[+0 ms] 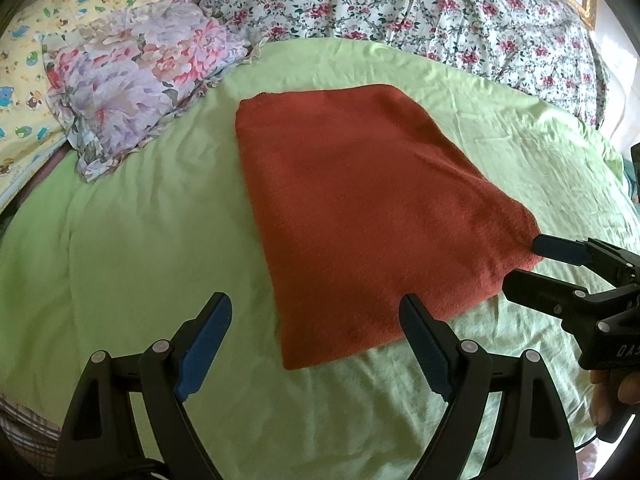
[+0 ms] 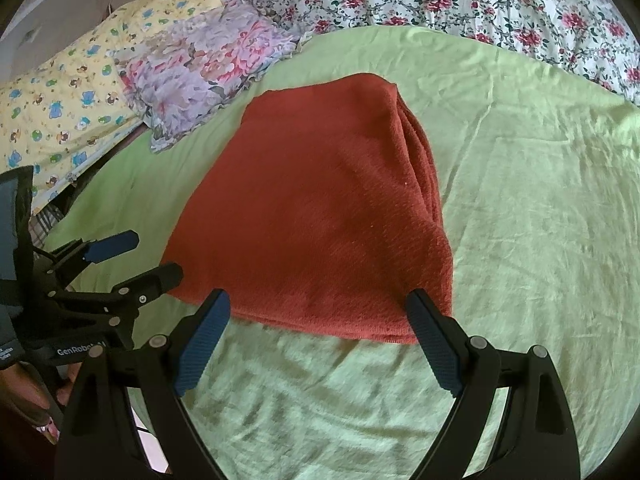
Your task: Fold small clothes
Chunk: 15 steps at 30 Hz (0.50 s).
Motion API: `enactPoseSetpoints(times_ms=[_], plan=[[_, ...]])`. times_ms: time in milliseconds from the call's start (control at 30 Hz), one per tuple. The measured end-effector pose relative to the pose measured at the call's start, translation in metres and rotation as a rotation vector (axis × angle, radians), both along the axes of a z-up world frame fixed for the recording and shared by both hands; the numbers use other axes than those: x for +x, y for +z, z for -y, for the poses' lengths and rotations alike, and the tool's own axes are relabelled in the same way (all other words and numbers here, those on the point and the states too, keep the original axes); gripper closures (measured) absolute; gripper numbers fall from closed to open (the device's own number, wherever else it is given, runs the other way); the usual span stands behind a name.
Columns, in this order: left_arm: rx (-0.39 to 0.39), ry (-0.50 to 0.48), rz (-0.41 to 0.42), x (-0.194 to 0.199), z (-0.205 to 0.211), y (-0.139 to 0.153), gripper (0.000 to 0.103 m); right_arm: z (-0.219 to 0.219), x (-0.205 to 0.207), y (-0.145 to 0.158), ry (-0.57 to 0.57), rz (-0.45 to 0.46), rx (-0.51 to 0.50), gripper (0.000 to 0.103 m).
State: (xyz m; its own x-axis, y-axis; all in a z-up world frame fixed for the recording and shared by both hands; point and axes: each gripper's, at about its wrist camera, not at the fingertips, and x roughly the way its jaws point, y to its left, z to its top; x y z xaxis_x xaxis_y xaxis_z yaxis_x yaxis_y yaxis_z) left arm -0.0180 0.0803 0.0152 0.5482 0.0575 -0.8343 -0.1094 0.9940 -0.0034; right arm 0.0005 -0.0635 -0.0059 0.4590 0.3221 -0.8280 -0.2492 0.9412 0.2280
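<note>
A rust-red fleece cloth (image 1: 360, 208) lies folded into a rectangle on the light green bed sheet (image 1: 140, 248); its stacked layers show along the right edge in the right wrist view (image 2: 320, 216). My left gripper (image 1: 316, 312) is open and empty, just short of the cloth's near left corner. My right gripper (image 2: 316, 308) is open, its fingers straddling the cloth's near right edge without closing on it. It also shows in the left wrist view (image 1: 528, 264) at the cloth's right corner. The left gripper shows in the right wrist view (image 2: 156, 256).
A flowered pillow (image 1: 132, 84) and a yellow cartoon-print pillow (image 1: 24, 80) lie at the far left. A white quilt with red flowers (image 1: 440, 12) is bunched along the back. Green sheet stretches right of the cloth (image 2: 540, 200).
</note>
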Motion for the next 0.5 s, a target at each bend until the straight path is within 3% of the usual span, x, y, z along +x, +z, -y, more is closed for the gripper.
enactPoseSetpoints(times_ms=[500], plan=[[0.004,0.003,0.005,-0.0004,0.0025,0.0017,0.016,-0.0035,0.0000,0.0025,-0.003,0.004,0.001,0.013]])
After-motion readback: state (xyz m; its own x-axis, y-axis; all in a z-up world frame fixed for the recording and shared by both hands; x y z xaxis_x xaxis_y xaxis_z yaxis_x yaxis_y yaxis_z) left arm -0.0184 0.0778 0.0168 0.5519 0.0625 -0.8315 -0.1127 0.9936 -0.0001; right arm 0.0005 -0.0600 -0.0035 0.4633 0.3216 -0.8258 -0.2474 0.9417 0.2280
